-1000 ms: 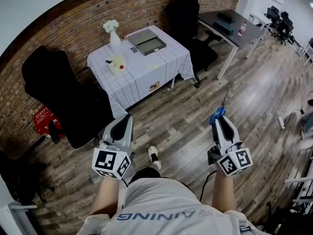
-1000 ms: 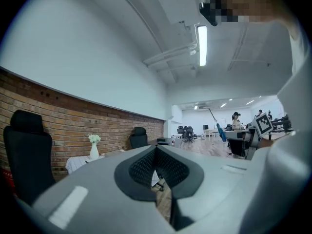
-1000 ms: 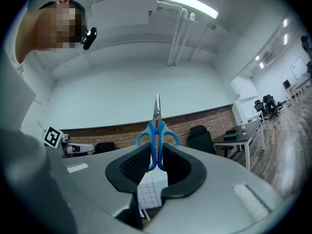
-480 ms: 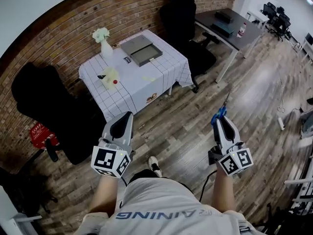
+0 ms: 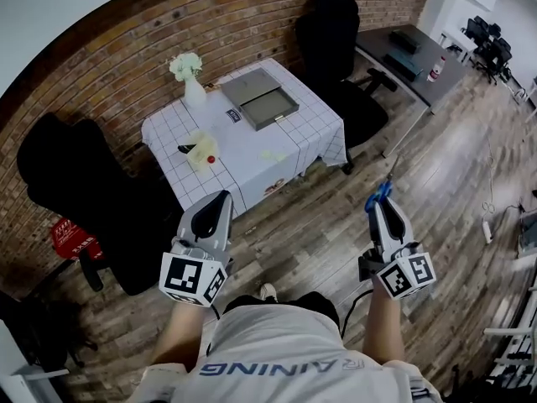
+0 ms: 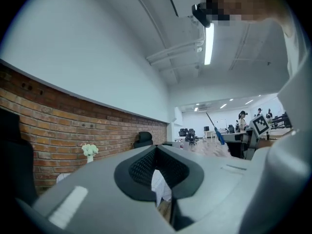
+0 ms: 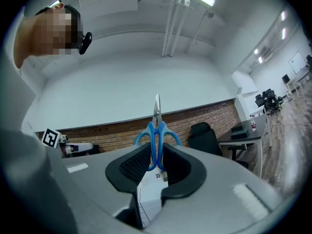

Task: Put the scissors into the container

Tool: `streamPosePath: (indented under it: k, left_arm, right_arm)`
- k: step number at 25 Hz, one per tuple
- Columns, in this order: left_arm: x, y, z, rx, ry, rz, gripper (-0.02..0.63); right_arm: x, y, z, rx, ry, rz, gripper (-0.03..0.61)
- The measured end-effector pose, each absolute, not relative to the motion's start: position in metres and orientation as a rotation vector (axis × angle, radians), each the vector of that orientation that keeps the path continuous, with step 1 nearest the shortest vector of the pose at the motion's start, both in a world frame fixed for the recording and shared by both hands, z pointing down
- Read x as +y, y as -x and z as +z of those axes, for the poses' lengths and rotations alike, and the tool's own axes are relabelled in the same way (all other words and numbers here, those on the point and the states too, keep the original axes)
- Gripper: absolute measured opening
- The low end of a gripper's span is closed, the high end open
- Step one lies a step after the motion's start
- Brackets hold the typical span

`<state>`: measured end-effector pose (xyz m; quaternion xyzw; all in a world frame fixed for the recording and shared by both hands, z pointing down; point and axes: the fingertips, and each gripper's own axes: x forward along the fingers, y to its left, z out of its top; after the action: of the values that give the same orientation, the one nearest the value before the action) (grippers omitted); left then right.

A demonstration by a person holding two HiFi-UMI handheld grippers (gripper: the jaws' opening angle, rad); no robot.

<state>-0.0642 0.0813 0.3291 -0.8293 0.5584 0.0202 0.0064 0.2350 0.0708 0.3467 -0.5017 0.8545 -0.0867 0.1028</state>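
The blue-handled scissors (image 5: 383,189) stand between the pads of my right gripper (image 5: 379,201), which is shut on the handles with the blades pointing away from me. In the right gripper view the scissors (image 7: 157,130) rise upright out of the right gripper (image 7: 156,152). My left gripper (image 5: 220,204) is level with it at the left; its jaws stand slightly apart with nothing between them (image 6: 157,152). The grey container (image 5: 262,99), a low box with its lid beside it, rests on the white checked table (image 5: 252,154), well ahead of both grippers.
A vase of flowers (image 5: 190,67) and small items (image 5: 201,145) stand on the cloth's left side. Black office chairs (image 5: 336,49) (image 5: 75,175) flank the table by the brick wall. A dark desk (image 5: 411,53) is at the right. A wooden floor lies between me and the table.
The head view has swung, so the table now sits slightly further right and lower. Both grippers keep their pose and the scissors stay in the right one.
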Motion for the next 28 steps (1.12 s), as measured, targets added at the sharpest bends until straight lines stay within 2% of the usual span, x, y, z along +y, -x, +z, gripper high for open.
streamPosePath:
  k: [15,28]
  left_arm:
    - [-0.016,0.113,0.344,1.957,2.461,0.092,0.001]
    - [-0.192,0.091,0.330,2.145,2.302,0.082,0.002]
  right_arm:
    - [-0.081,-0.181,0.354,2.670,1.294,-0.263,0.097]
    - [-0.297,-0.182,0.340,2.832,1.067,-0.244,0.097]
